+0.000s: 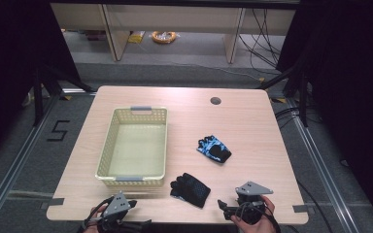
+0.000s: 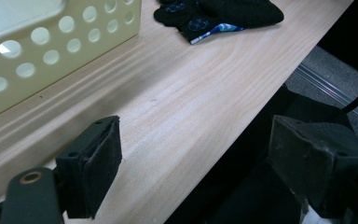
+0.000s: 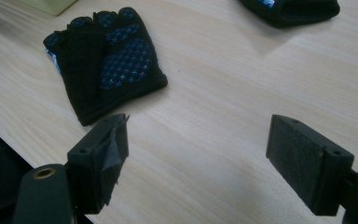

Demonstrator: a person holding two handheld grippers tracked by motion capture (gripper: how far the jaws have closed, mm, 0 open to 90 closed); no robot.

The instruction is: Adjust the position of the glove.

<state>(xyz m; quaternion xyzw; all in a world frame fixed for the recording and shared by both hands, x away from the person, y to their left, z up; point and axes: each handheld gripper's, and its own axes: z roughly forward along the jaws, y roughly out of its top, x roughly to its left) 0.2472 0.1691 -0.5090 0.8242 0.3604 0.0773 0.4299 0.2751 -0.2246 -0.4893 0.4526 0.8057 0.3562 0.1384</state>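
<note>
A black fingerless glove (image 1: 190, 189) lies palm up near the table's front edge, its blue-dotted palm (image 3: 121, 60) clear in the right gripper view. A second glove (image 1: 214, 149), black with blue pattern, lies farther back toward the right. A pale yellow perforated basket (image 1: 135, 148) stands at the left with nothing in it. My left gripper (image 1: 128, 205) hovers at the front edge below the basket, jaws wide with nothing between them. My right gripper (image 1: 222, 205) sits at the front edge just right of the near glove, also open and holding nothing.
The wooden table (image 1: 252, 126) has a round cable hole (image 1: 215, 101) at the back. Beyond it are desk legs, cables and a yellow object on the floor. Metal rails run along both sides of the table.
</note>
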